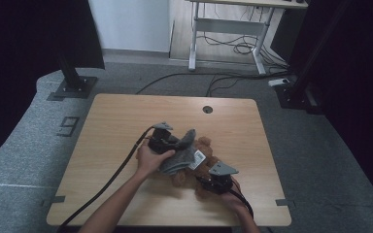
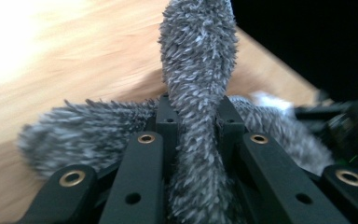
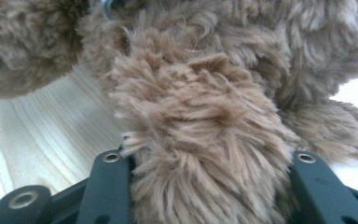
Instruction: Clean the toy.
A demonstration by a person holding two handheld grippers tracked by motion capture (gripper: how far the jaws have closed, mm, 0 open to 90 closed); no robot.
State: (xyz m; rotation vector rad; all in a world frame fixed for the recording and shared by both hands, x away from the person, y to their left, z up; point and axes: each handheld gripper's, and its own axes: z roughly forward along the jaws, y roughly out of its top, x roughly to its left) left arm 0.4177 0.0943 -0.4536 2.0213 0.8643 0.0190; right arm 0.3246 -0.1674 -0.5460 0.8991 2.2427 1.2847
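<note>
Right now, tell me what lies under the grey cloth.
A brown plush toy lies under the grey cloth; its fur shows past the cloth's right and lower edges. The part of it beneath the cloth is covered. The left gripper pinches the cloth.

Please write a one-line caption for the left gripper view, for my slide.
The left gripper pinches a fold of fuzzy grey cloth above the wooden table.

Left forearm (image 1: 116,201): enters from the bottom edge, angled up and to the right.
Left hand (image 1: 148,160): wrapped around the left gripper (image 1: 167,141) from behind.
Left gripper fingers (image 2: 163,116): drawn close — grey fuzzy cloth (image 2: 198,70) pinched between them.
Right hand (image 1: 235,201): low, near the bottom edge.
Right gripper (image 1: 212,177): fingers (image 3: 112,177) clamped on the brown plush toy (image 3: 200,121) — fur bulges between them.
</note>
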